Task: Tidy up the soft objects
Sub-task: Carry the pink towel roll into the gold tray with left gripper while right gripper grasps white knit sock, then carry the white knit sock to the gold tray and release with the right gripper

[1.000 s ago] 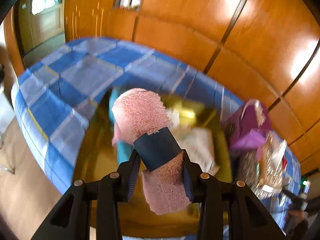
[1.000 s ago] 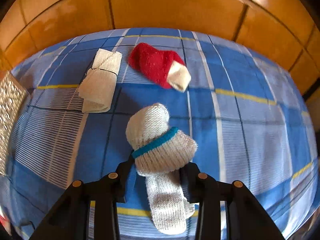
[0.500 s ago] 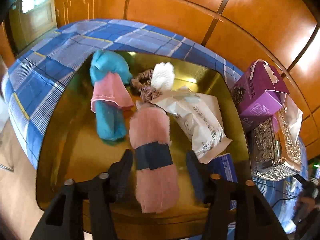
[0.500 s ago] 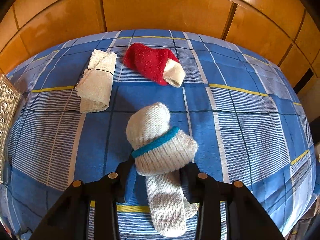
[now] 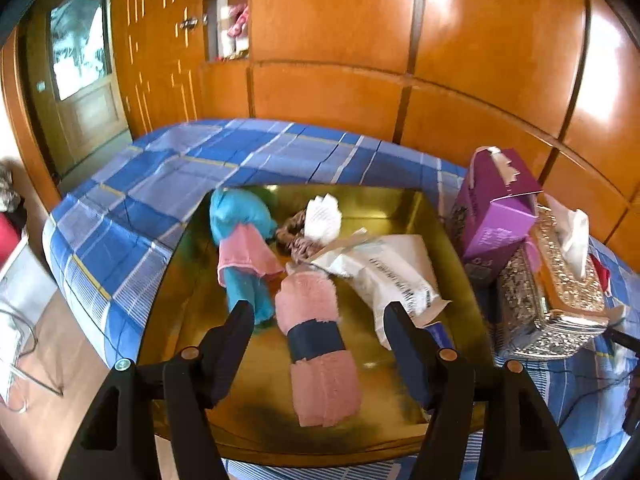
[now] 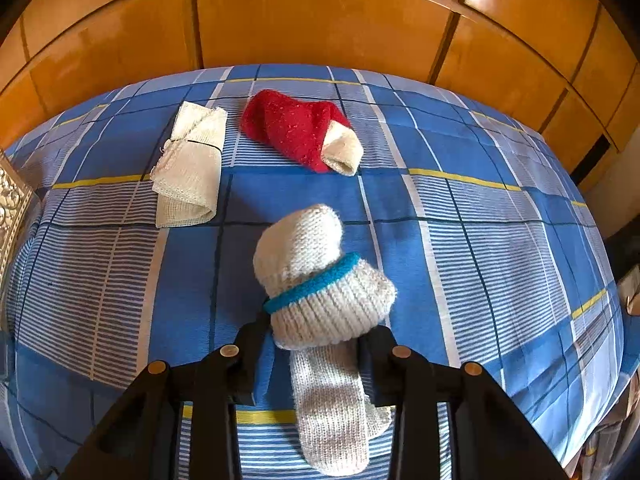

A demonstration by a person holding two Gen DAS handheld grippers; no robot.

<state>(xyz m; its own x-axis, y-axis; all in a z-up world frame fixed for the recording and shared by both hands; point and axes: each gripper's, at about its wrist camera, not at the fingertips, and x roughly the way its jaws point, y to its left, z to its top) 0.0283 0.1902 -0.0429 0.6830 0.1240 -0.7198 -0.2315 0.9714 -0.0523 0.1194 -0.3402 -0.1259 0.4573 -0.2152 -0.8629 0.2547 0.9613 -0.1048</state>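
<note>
A pink fuzzy sock roll with a dark blue band [image 5: 318, 340] lies in the gold tray [image 5: 192, 300], free of my left gripper [image 5: 318, 316], whose jaws are opening wide on either side of it. A teal and pink sock roll [image 5: 244, 252] and a white knit piece [image 5: 323, 216] lie further back in the tray. In the right wrist view my right gripper [image 6: 312, 340] is closing and stands shut on a grey-white knit sock roll with a teal stripe [image 6: 316, 280], above the blue checked cloth. A red sock roll [image 6: 298, 132] and a folded white gauze cloth [image 6: 190, 168] lie beyond it.
A white plastic packet [image 5: 388, 272] lies in the tray at the right. A purple carton [image 5: 496, 216] and a silver tissue box [image 5: 560, 292] stand right of the tray. Wooden wall panels close off the back. The table edge drops to the floor at the left.
My left gripper let go of the pink roll, which now lies in the tray, and its jaws spread wider as it drew back. The right gripper kept its hold on the knit roll.
</note>
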